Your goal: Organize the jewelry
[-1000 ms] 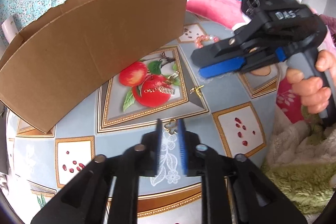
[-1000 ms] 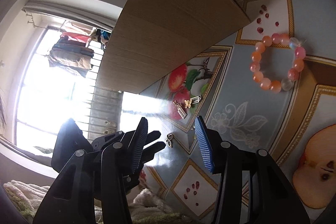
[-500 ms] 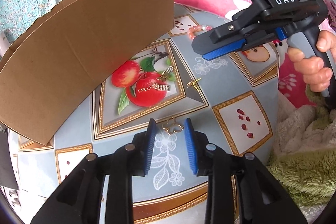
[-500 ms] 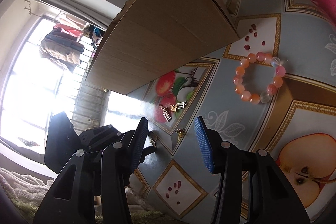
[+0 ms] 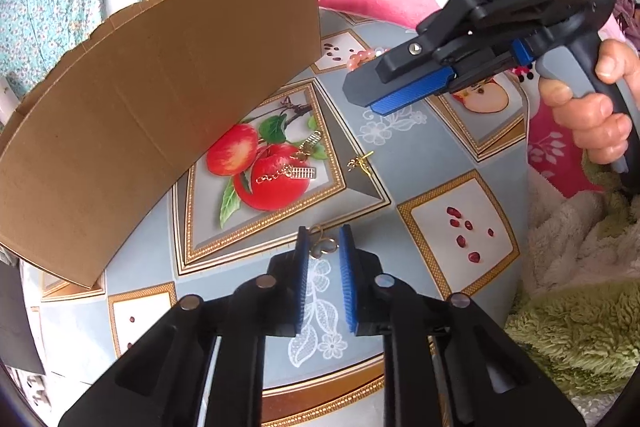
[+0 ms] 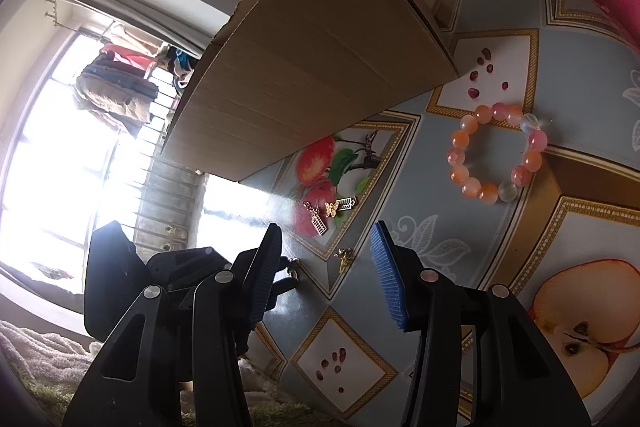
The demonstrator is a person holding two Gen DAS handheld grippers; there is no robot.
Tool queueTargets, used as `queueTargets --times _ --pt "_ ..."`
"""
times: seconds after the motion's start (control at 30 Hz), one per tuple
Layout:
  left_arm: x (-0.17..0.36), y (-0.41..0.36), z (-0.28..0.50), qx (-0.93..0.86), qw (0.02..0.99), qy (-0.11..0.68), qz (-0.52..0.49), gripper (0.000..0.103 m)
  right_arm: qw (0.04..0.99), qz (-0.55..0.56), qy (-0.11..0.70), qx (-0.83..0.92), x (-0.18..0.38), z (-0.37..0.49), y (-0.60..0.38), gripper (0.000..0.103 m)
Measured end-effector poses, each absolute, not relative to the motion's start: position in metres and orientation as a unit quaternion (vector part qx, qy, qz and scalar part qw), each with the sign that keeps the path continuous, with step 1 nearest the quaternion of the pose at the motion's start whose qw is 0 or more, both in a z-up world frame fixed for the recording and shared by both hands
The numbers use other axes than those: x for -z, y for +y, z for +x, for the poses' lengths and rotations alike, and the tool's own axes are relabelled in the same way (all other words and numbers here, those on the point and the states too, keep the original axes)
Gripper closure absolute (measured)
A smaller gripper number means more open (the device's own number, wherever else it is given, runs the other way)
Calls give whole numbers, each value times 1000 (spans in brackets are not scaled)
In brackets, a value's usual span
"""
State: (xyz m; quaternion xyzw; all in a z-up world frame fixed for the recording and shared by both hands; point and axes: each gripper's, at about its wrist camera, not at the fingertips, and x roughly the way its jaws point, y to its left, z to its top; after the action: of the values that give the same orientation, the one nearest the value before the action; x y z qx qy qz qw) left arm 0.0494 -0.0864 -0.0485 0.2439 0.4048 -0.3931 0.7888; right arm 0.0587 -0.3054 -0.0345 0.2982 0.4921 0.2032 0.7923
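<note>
Since half a second ago the left claw (image 5: 323, 245) has narrowed around the small gold ring charm (image 5: 322, 246) on the table (image 5: 440, 163), pads just beside it, not visibly clamped. Beside the cardboard box (image 5: 160, 99), the right claw (image 6: 326, 267) hangs wide apart above the gold clasp (image 6: 344, 259). Light, thin and slippery, I judge; pinch the charm across its loops.

White letters "DAS" stand on the black right tongs (image 5: 400, 95) body.

Daylit, sharp; window (image 6: 60, 155) blown out, fisheye edges bent.
</note>
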Motion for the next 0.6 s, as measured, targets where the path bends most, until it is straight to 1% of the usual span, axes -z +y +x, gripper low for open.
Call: queueTargets --times 0.1,0.17,0.23,0.3,0.37,0.53,0.6 --pt "49 -88 48 393 791 403 241 90 792 298 492 -203 35 58 -306 57" --pt "48 -87 47 390 793 401 241 94 793 297 492 -203 34 57 -308 57" --pt "49 -87 47 388 795 399 242 94 794 296 491 -202 33 57 -308 57" --pt "50 -87 47 385 797 396 243 101 794 297 491 -201 34 57 -309 57" --pt "50 -85 47 383 799 396 243 103 794 298 491 -201 34 57 -309 57" --pt "46 -80 52 380 800 408 221 102 796 295 488 -201 32 56 -310 57" --pt "43 -77 54 382 799 416 207 99 796 295 488 -202 32 55 -310 57"
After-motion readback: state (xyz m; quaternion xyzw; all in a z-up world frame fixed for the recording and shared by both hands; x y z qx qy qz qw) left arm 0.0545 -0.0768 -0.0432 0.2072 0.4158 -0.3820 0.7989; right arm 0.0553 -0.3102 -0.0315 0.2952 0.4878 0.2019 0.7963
